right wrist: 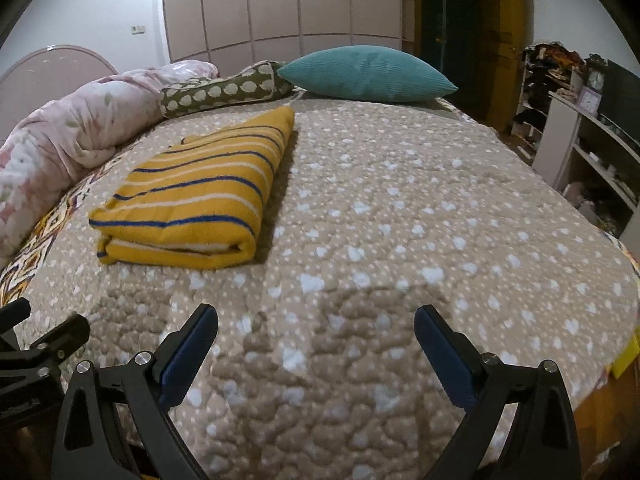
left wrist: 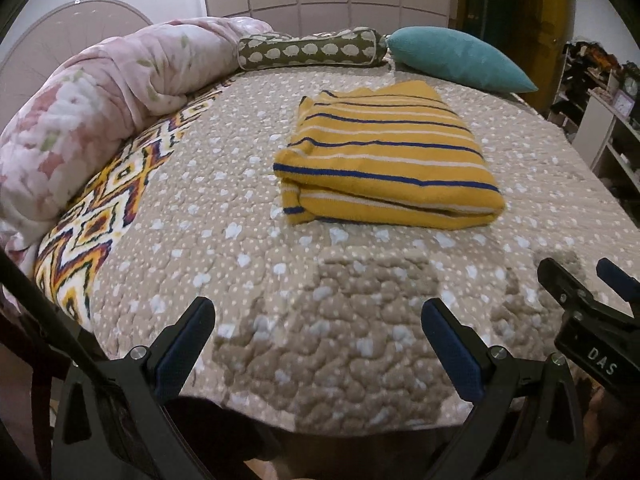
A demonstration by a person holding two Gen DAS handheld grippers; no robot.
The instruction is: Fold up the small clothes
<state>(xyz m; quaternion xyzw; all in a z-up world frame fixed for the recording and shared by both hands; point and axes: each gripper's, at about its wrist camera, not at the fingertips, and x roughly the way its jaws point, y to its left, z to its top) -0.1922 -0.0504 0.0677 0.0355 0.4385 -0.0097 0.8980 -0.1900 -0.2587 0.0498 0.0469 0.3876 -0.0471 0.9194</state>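
A yellow garment with blue and white stripes (left wrist: 384,160) lies folded into a flat rectangle on the bed. It also shows in the right wrist view (right wrist: 192,196), to the left. My left gripper (left wrist: 318,316) is open and empty, low over the near edge of the bed, well short of the garment. My right gripper (right wrist: 316,324) is open and empty, also near the bed's front edge, right of the garment. The right gripper shows in the left wrist view (left wrist: 580,280) at the right; the left gripper shows in the right wrist view (right wrist: 44,324) at the left.
A beige quilted bedspread (left wrist: 248,216) with white dots covers the bed. A rolled pink floral duvet (left wrist: 100,112) lies along the left. An olive bolster (left wrist: 312,50) and a teal pillow (left wrist: 460,60) lie at the far edge. Shelves (right wrist: 592,152) stand at the right.
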